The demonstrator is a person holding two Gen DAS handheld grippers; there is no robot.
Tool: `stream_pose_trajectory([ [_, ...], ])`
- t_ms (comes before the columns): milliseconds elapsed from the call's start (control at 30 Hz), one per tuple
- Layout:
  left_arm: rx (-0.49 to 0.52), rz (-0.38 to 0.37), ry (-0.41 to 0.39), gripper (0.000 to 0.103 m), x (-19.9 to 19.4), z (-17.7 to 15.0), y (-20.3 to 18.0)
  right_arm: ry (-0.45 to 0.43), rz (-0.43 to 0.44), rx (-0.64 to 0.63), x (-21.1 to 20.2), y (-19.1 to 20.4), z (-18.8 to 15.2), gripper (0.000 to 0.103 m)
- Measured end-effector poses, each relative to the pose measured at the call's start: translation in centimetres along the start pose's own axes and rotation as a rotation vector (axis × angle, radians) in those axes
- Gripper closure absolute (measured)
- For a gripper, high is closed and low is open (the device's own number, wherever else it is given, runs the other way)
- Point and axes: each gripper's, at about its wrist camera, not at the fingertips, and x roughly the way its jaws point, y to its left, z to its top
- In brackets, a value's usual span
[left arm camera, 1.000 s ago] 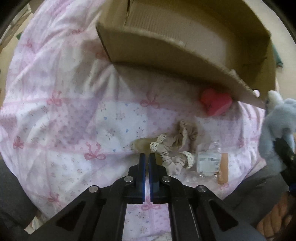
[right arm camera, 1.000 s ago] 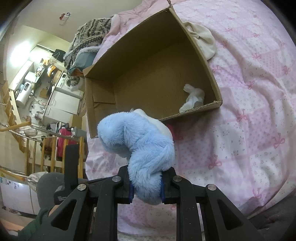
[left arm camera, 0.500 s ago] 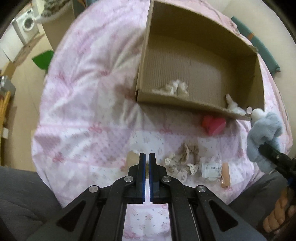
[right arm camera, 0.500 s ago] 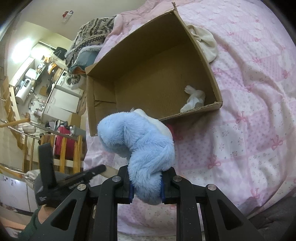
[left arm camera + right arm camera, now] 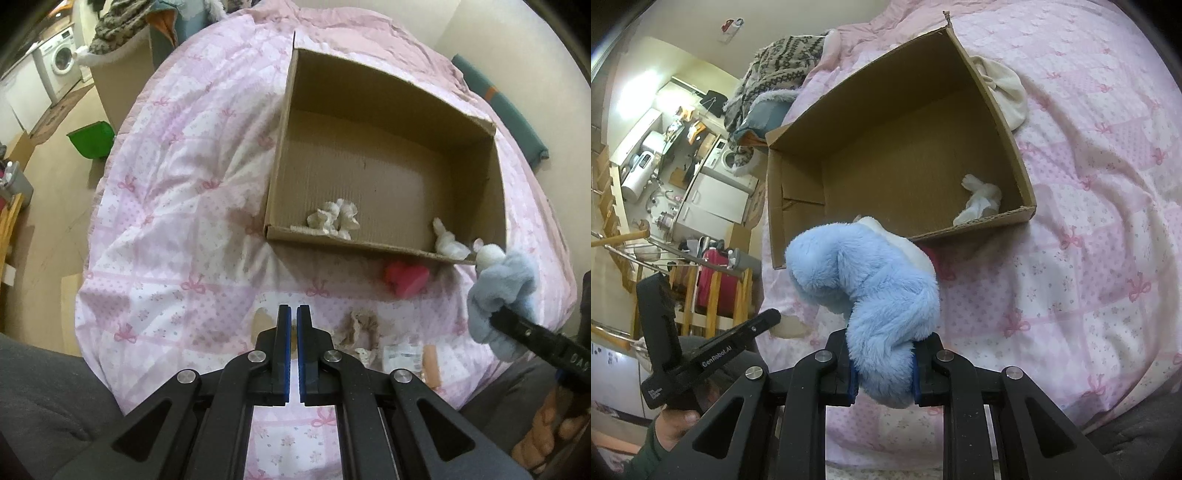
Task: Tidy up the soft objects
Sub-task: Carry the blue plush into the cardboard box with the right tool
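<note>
Blue plush toy pinched above a pink quilt, near an open cardboard box.

One pink bow-print quilt (image 5: 177,229) carries one cardboard box (image 5: 384,251) holding two white cloth items (image 5: 336,218). The right gripper (image 5: 882,363) pinches one fluffy light-blue plush toy (image 5: 871,280) with a white part, held near the box's front corner. One red soft item (image 5: 406,277) lies just outside the box wall; beige lace-trimmed cloth (image 5: 360,326) sits nearer. The left gripper (image 5: 291,314) is pressed together, holding nothing.
</note>
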Motion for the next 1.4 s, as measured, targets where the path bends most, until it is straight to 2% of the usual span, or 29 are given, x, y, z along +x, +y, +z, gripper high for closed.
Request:
stream_pose_trajectory([
  [200, 0.007, -0.039, -0.062, 0.100, -3.1, 2.1, -0.7, -0.037, 0.027, -0.005, -1.8, 0.6, 0.5, 0.081],
  [433, 0.077, -0.052, -0.184, 0.100, -6.0, 7.1, -3.2, -0.119, 0.044, -0.041, -3.5, 1.8, 3.8, 0.081],
  [567, 0.095, -0.051, -0.234, 0.100, -5.9, 10.5, -4.4, -0.156, 0.038, -0.064, -3.6, 2.0, 6.4, 0.081],
  [700, 0.095, -0.055, -0.234, 0.100, -3.9, 12.4, -4.7, -0.192, 0.033, -0.054, -3.2, 1.6, 8.2, 0.081],
  [833, 0.094, -0.040, -0.225, 0.100, -1.1, 12.7, -5.0, -0.193, 0.035, 0.006, -2.0, 0.0, 9.0, 0.081],
  [1000, 0.148, -0.003, -0.220, 0.100, 2.3, 11.6, -5.4, -0.165, 0.011, 0.042, -0.1, -1.6, 8.9, 0.081],
  [1100, 0.164, 0.012, -0.185, 0.100, 4.0, 11.1, -5.4, -0.140, -0.015, 0.048, 1.0, -2.1, 8.7, 0.081],
  [1400, 0.161, 0.005, -0.193, 0.100, 4.6, 10.5, -5.7, -0.090, -0.082, -0.017, 3.2, -1.3, 8.6, 0.080],
])
